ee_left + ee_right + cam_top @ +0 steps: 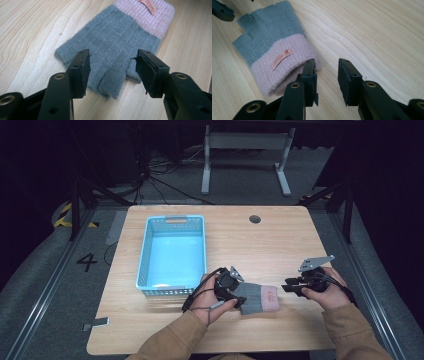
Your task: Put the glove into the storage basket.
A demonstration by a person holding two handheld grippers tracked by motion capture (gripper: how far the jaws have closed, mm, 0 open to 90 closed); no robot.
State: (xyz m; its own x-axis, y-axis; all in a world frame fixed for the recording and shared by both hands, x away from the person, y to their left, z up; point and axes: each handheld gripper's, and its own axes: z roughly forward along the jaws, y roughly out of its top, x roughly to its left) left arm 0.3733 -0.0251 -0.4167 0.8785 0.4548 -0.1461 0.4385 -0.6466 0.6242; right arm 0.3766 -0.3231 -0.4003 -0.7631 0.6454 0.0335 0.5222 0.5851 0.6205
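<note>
Wooden table (280,240) fills the middle of the high view, with a blue basket (145,255) at its upper left and a grey-and-pink glove (257,298) lying flat near the lower centre. At the glove's finger end the left gripper (112,68) has its jaws apart above the knit, not pressing it. The right gripper (327,75) sits at the pink cuff, jaws apart over bare wood.

Your glove (256,298) lies flat on the counter (280,235), near its front edge and just right of the blue basket (172,251). It is a fingerless knit glove: grey hand with short open finger stubs, pink ribbed cuff carrying a small orange label (282,58). The stubs point toward your left side and the cuff toward your right. In the left gripper view the stubs (110,85) lie nearest, the cuff farthest, with the whole glove spread out, unfolded
</note>
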